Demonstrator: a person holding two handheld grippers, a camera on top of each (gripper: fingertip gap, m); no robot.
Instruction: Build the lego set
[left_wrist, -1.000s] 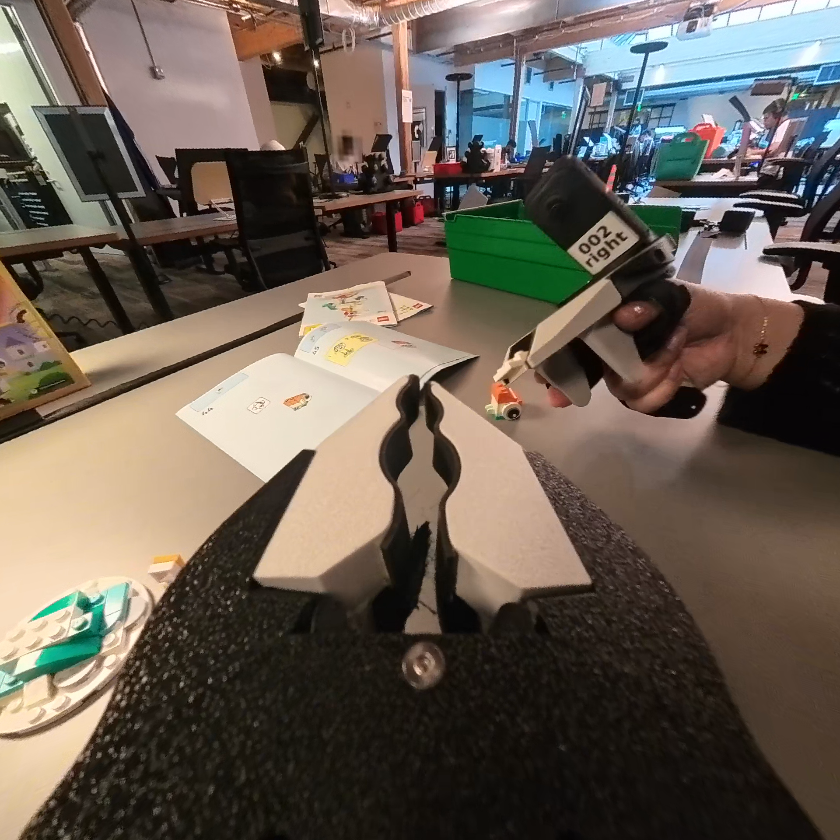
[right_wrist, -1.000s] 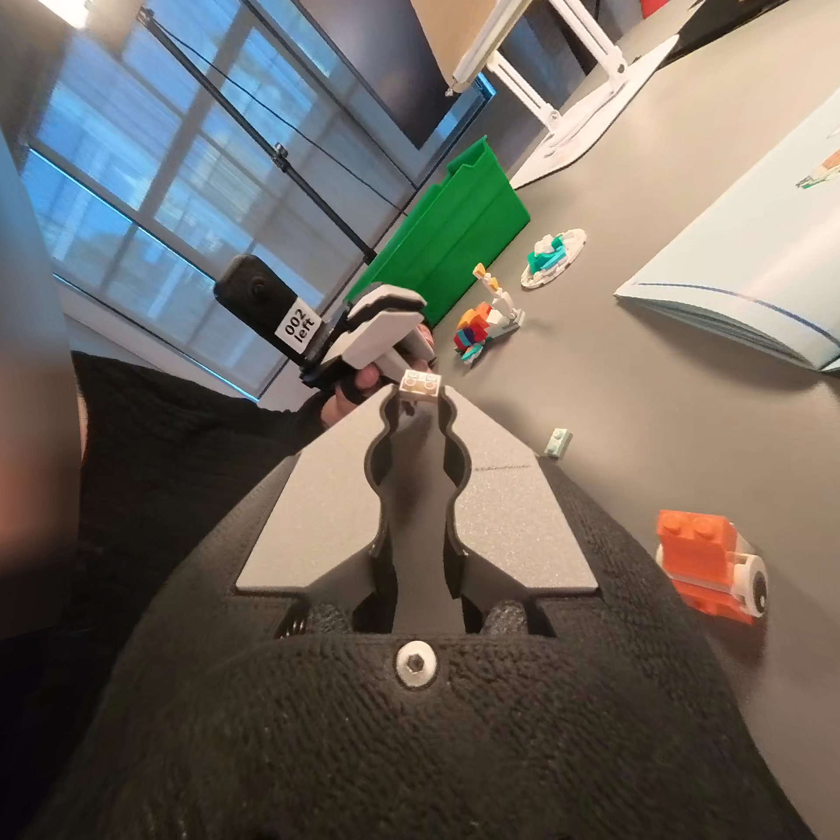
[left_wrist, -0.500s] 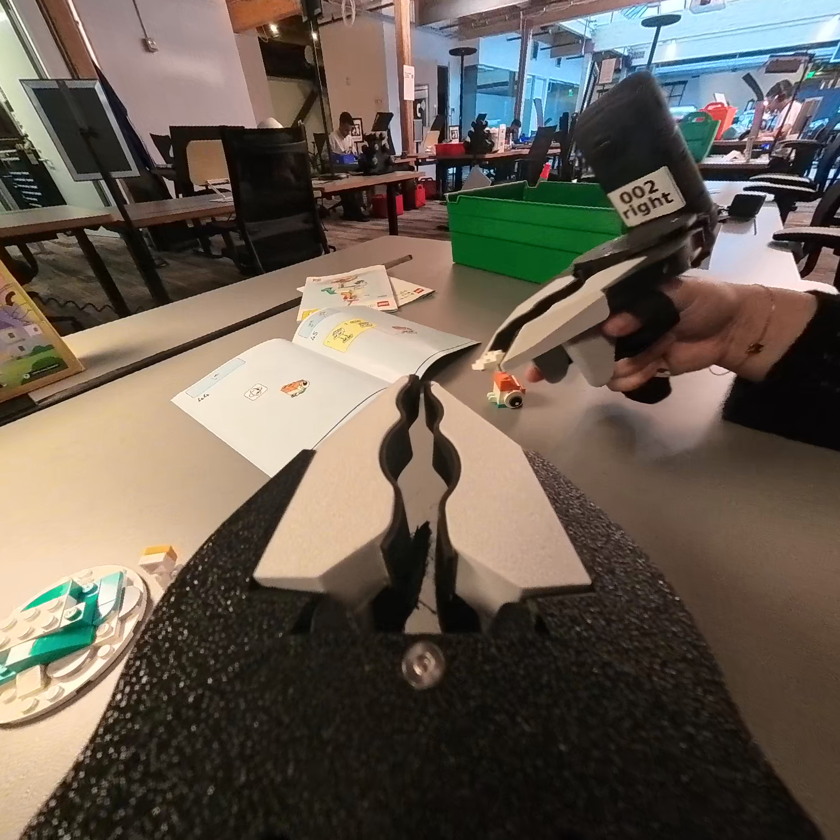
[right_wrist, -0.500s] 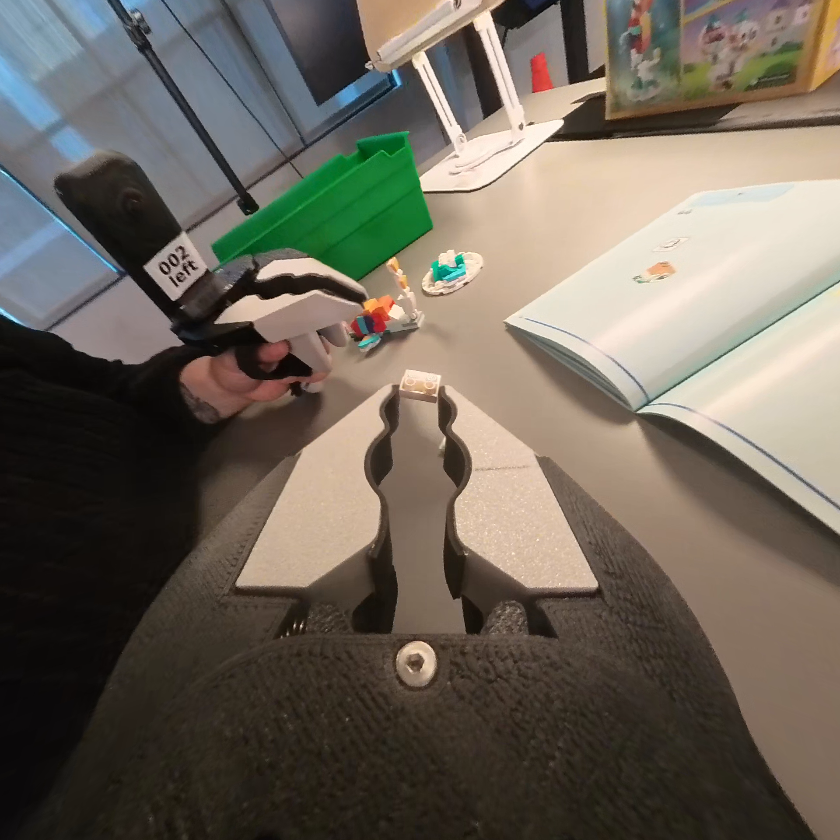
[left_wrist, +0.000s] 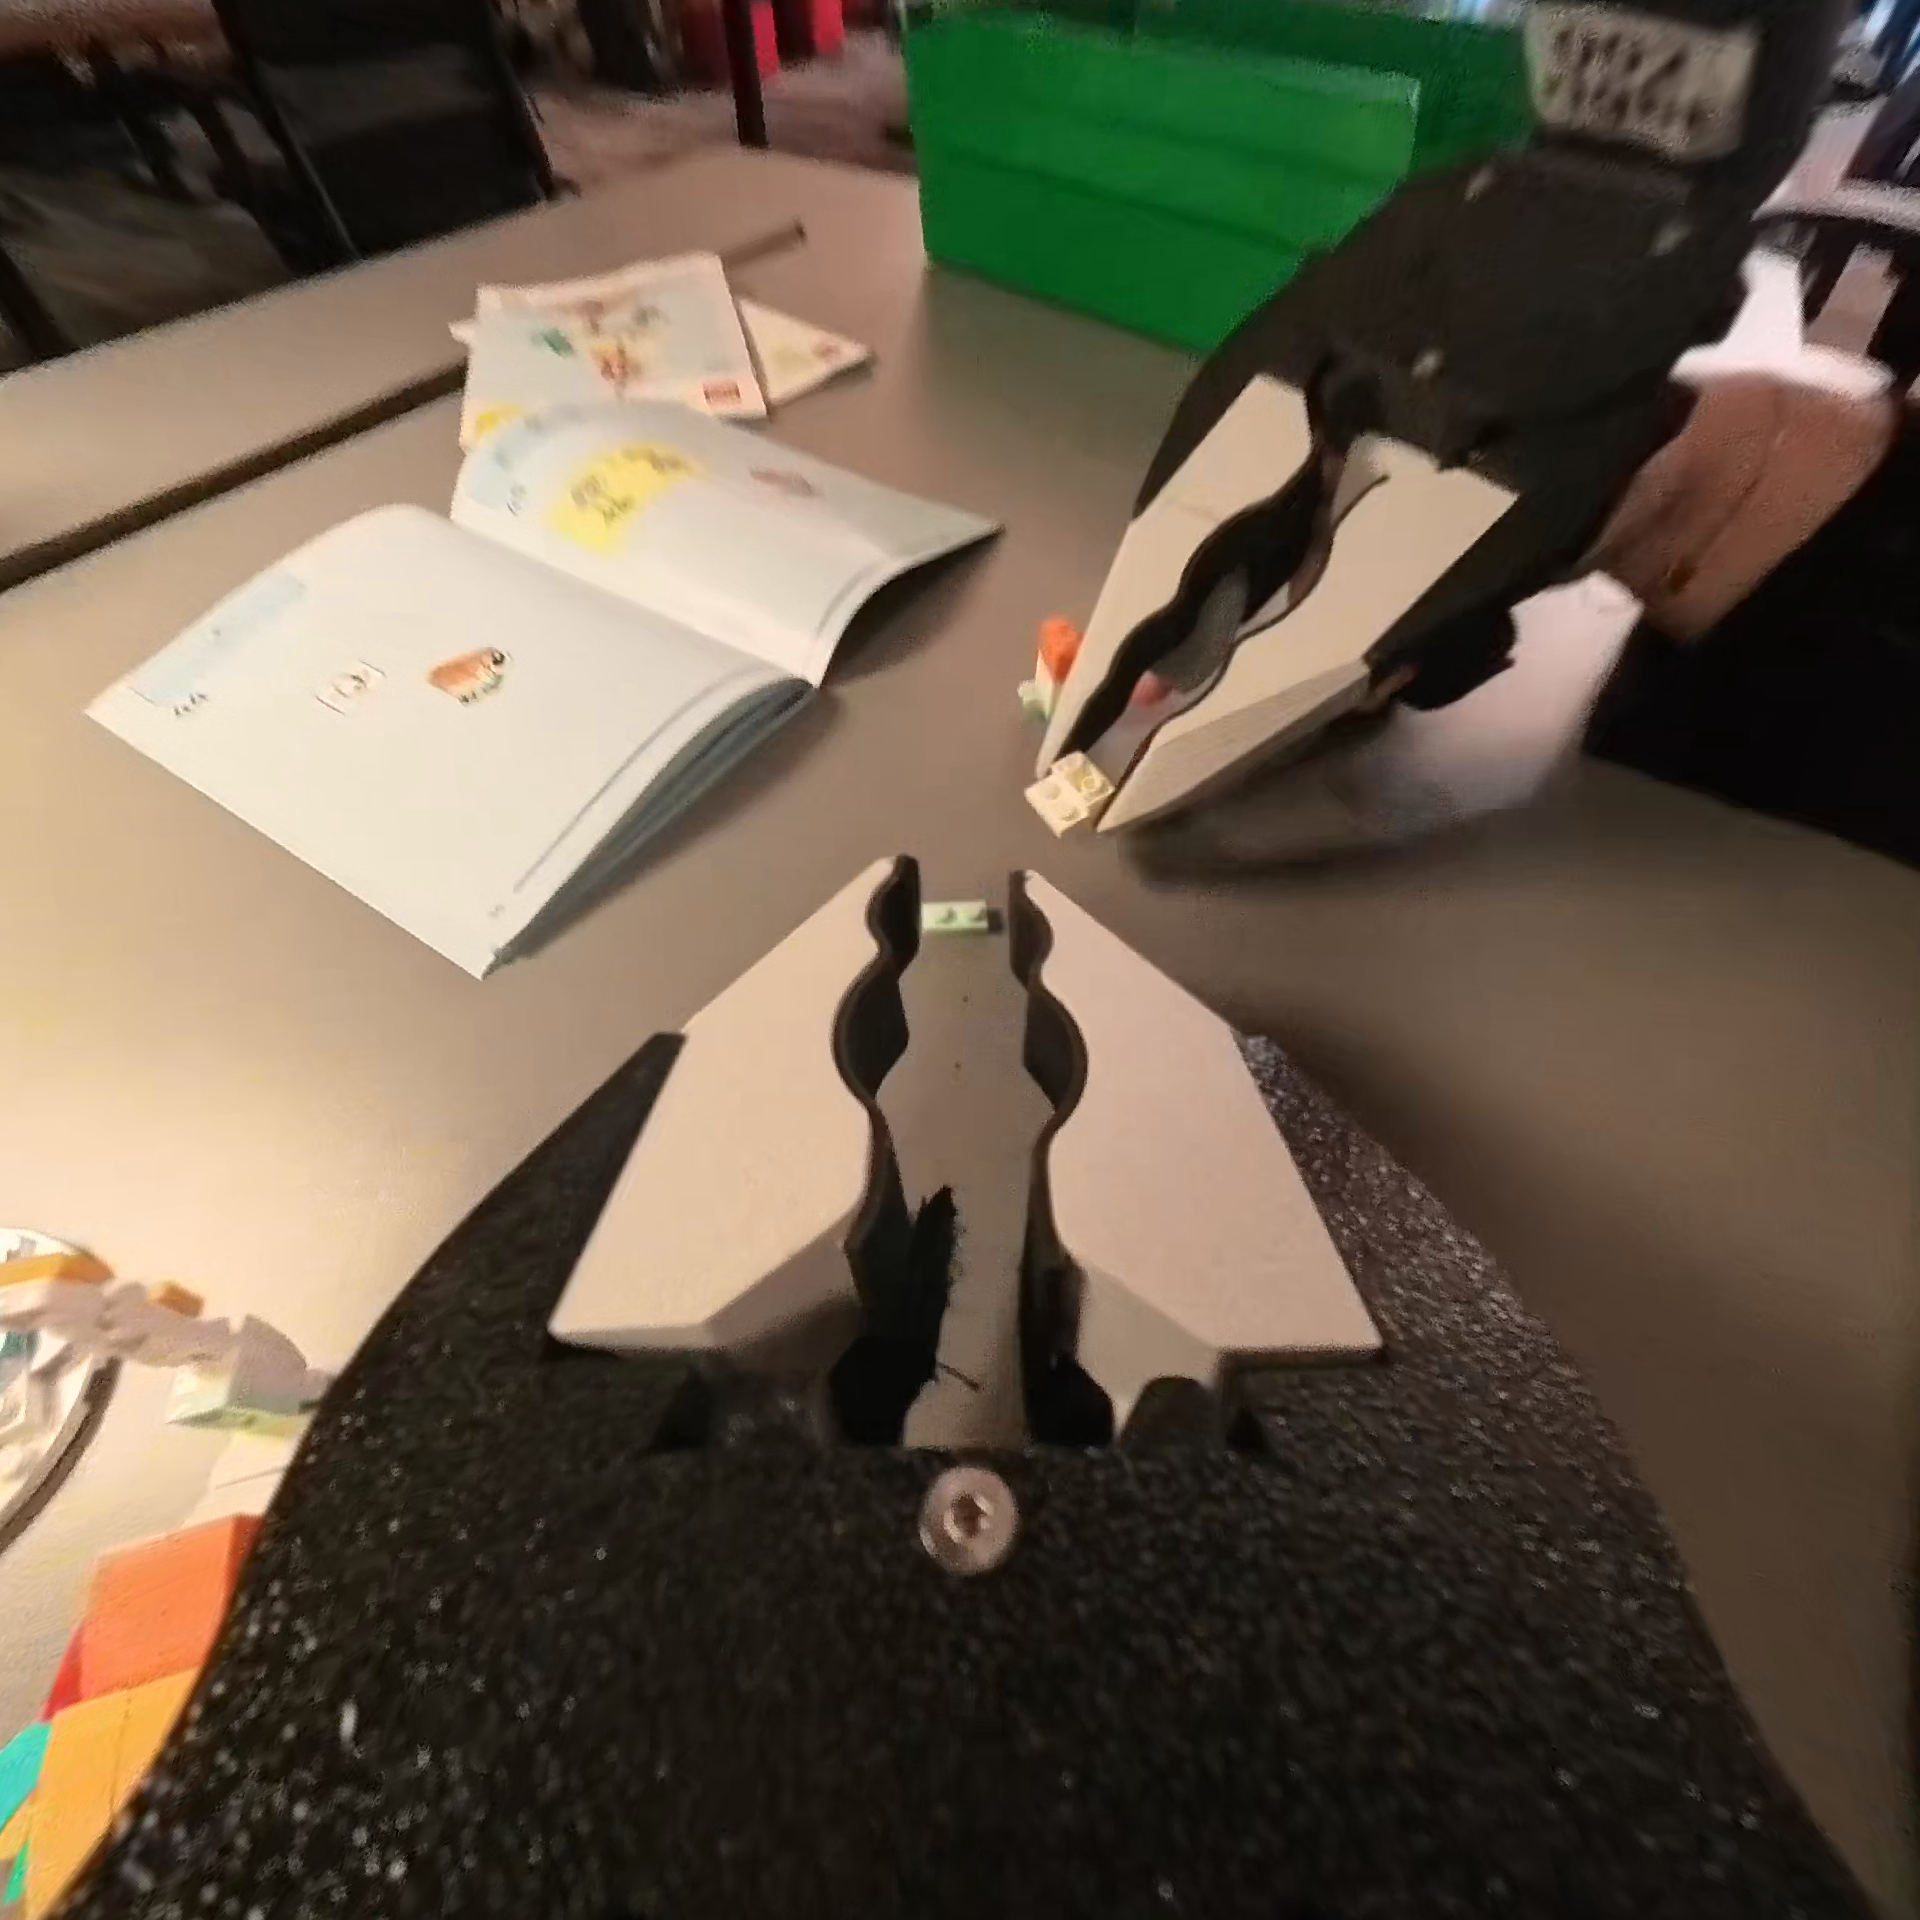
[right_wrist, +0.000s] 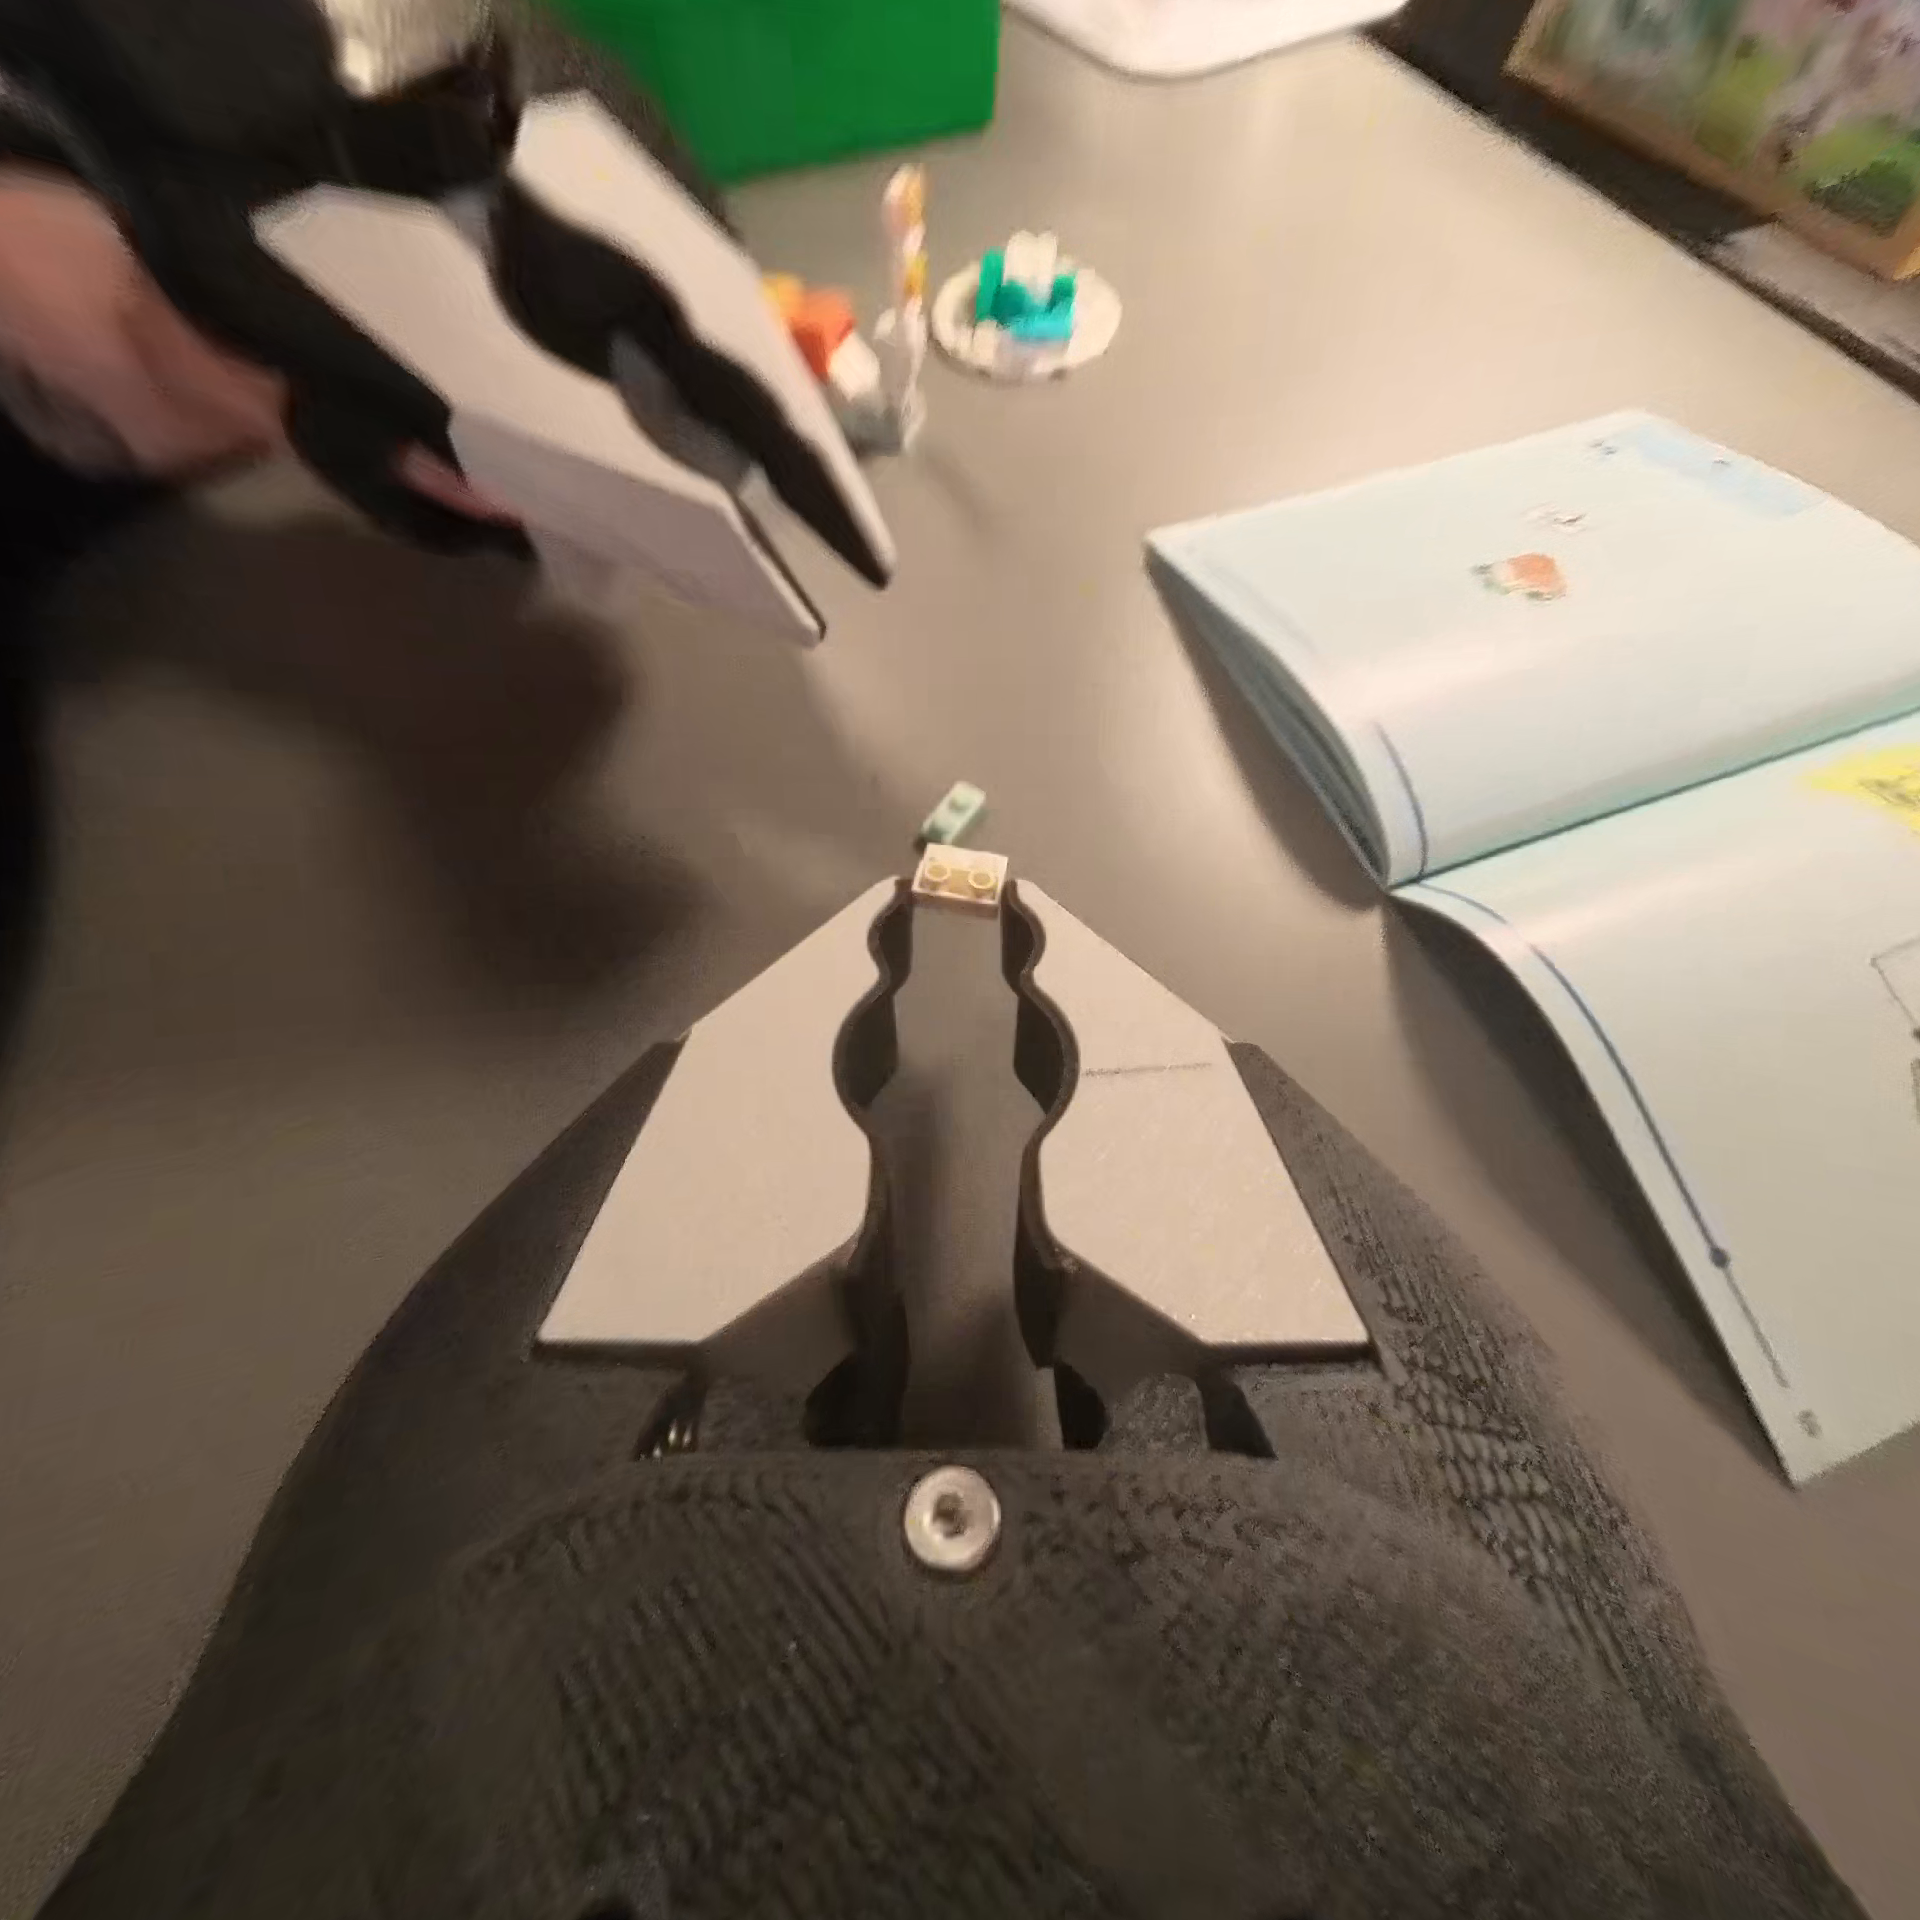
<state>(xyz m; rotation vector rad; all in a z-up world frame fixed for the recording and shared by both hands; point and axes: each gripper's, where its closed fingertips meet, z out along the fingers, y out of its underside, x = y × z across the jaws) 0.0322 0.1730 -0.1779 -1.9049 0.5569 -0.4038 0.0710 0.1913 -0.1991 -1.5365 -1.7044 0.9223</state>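
Note:
My left gripper (left_wrist: 961, 883) is open and empty, low over the grey table. A small light green plate (left_wrist: 961, 920) lies on the table in line with the gap between its tips. In the right wrist view the left gripper (right_wrist: 847, 603) is still apart from that plate (right_wrist: 954, 810). My right gripper (right_wrist: 961, 883) is shut on a small white two-stud brick (right_wrist: 961, 871), just short of the green plate. It also shows in the left wrist view (left_wrist: 1075, 808), with the brick (left_wrist: 1065, 795) at its tips. A small orange build (left_wrist: 1058, 646) sits behind it.
An open instruction booklet (left_wrist: 468, 707) lies left of the grippers, with leaflets (left_wrist: 623, 332) behind it. A green bin (left_wrist: 1143, 156) stands at the back. A round white plate with a teal build (right_wrist: 1023, 301) and an orange build (right_wrist: 821, 322) sit near another green bin (right_wrist: 810, 73). My right fingertips sit around 6 cm from my left ones.
My left gripper has opened and dropped toward the light green plate. My right gripper has come closer and lower with the white brick, tips now pointing at the left gripper.

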